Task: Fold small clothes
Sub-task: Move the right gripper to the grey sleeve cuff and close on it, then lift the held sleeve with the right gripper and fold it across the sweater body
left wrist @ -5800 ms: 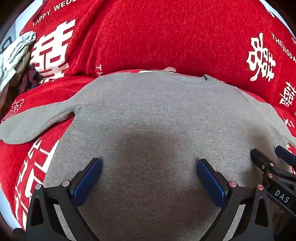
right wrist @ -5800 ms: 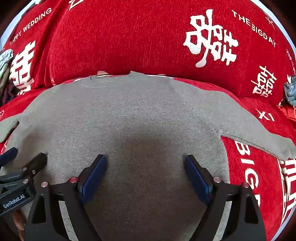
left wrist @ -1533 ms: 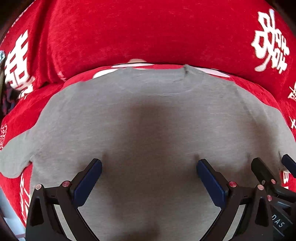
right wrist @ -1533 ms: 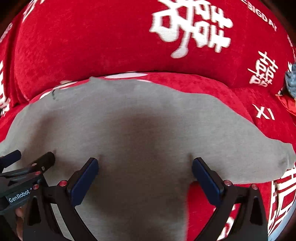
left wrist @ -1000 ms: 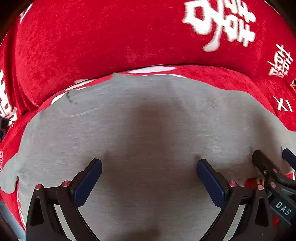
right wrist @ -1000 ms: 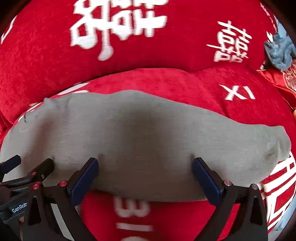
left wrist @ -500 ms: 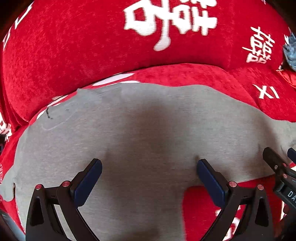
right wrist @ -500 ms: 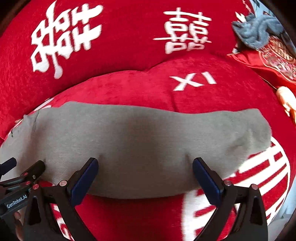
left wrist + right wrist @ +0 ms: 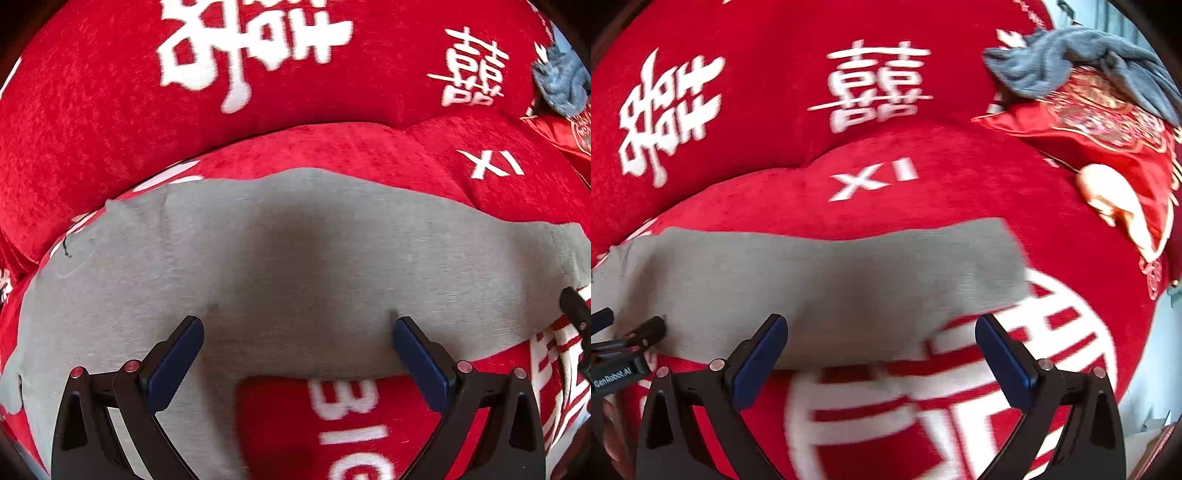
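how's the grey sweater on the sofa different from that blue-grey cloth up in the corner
The grey sweater lies spread flat on the seat cushion; the blue-grey cloth sits bunched in a heap at the far right, on a shiny red cushion. The sweater is a warm light grey in a fine knit; the cloth is bluer, darker and looks fluffier. The sweater lies right in front of both grippers; the cloth lies far from them. Both are soft fabric.

red sofa [image 9: 960,206] with white lettering; a red cushion [image 9: 1108,147] and grey cloth [image 9: 1071,62] at its right end.
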A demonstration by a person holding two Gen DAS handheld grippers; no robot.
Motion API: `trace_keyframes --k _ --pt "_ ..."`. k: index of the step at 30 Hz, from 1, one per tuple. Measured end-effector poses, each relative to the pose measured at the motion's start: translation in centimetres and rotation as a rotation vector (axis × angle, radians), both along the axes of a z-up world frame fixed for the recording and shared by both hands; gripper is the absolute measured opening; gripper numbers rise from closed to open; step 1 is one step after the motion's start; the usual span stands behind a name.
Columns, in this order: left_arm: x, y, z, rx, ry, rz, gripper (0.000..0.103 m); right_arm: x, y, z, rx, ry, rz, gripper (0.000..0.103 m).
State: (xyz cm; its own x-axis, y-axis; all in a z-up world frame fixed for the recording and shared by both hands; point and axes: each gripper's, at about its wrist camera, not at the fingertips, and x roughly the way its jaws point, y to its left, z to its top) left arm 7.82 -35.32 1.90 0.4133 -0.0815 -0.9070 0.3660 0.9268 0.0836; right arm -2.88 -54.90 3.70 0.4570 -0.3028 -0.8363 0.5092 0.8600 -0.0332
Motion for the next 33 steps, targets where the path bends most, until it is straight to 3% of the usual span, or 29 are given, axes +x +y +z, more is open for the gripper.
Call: trace_keyframes --k 5,8,10,13,15,17,19,21,28,33 --pt "-0.7 -2.2 0.0 -0.001 -0.001 -0.032 0.103 -2.8 -4.3 -0.3 0.032 -0.016 -0.093 0.101" --pt "-1.1 -3.1 0.0 -0.004 -0.001 -0.044 0.103 -3.5 -6.0 -1.6 0.097 -0.019 -0.113 0.096" --pt "-1.1 -3.4 -0.2 -0.006 0.000 -0.043 0.103 -3.2 -5.8 -1.5 0.066 -0.056 -0.093 0.092" --pt "-0.9 -3.2 -0.3 -0.021 0.010 -0.036 0.103 -1.8 -5.3 -1.9 0.103 -0.106 -0.019 0.086" --pt "-0.7 -3.0 -0.3 -0.035 0.024 -0.028 0.103 -0.7 -4.9 -2.3 0.049 -0.088 -0.012 0.083" --pt "-0.7 -2.9 -0.4 -0.044 0.029 -0.021 0.103 0.4 -4.7 -2.6 0.018 -0.088 0.017 0.068" --pt "-0.7 -3.0 -0.4 -0.044 0.025 -0.013 0.103 1.2 -4.9 -2.7 0.031 -0.084 0.048 0.023" --pt "-0.8 -3.2 -0.4 -0.043 0.020 -0.009 0.103 1.3 -5.3 -2.9 0.045 -0.073 0.058 0.015" --pt "-0.7 -4.0 -0.4 -0.051 0.022 -0.008 0.103 -1.7 -6.1 -1.1 0.037 -0.210 0.001 0.013" --pt "-0.6 -3.2 0.6 -0.071 -0.011 -0.010 0.103 -1.1 -6.2 -1.6 0.042 -0.181 -0.001 0.013"
